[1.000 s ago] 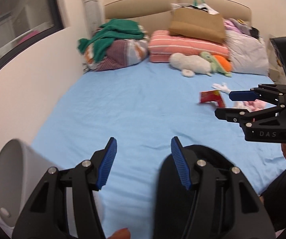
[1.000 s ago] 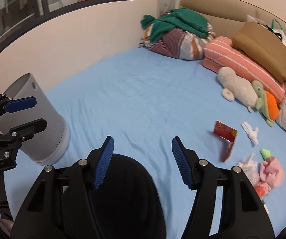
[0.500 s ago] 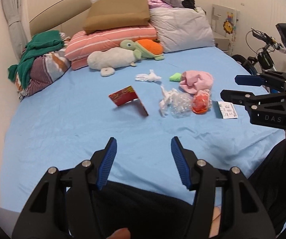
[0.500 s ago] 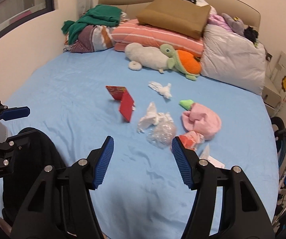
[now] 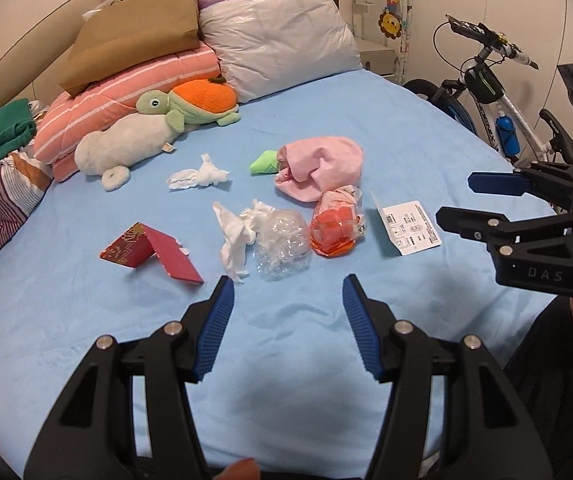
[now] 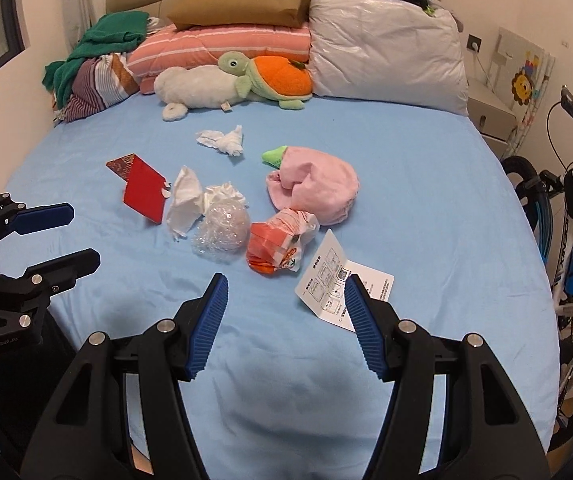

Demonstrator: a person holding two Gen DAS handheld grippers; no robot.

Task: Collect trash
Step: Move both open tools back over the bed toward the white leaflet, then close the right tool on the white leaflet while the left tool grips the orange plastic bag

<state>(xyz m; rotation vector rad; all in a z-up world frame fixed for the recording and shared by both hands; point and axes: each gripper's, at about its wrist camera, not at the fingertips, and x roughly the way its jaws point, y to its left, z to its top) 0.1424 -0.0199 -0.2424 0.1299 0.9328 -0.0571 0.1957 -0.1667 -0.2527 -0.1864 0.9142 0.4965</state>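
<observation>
On a bed (image 5: pixel 86 320) with a blue sheet, trash lies scattered around one crumpled clear plastic bag (image 5: pixel 282 240): two white tissue wads, one touching its left side (image 5: pixel 234 236) and one behind it (image 5: pixel 200 176); one folded red envelope (image 5: pixel 154 252) to its left; one orange wrapper (image 5: pixel 336 226) touching its right; one white printed card (image 5: pixel 408 228) further right; one pink cloth (image 5: pixel 322 168) behind. The left tool (image 5: pixel 286 316) and right tool (image 6: pixel 284 312) both hover before the bag, jaws apart, empty.

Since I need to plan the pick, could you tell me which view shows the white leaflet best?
The left wrist view: the leaflet lies fully visible and unobstructed. In the right wrist view, a tool finger covers the leaflet's near corner.
</observation>
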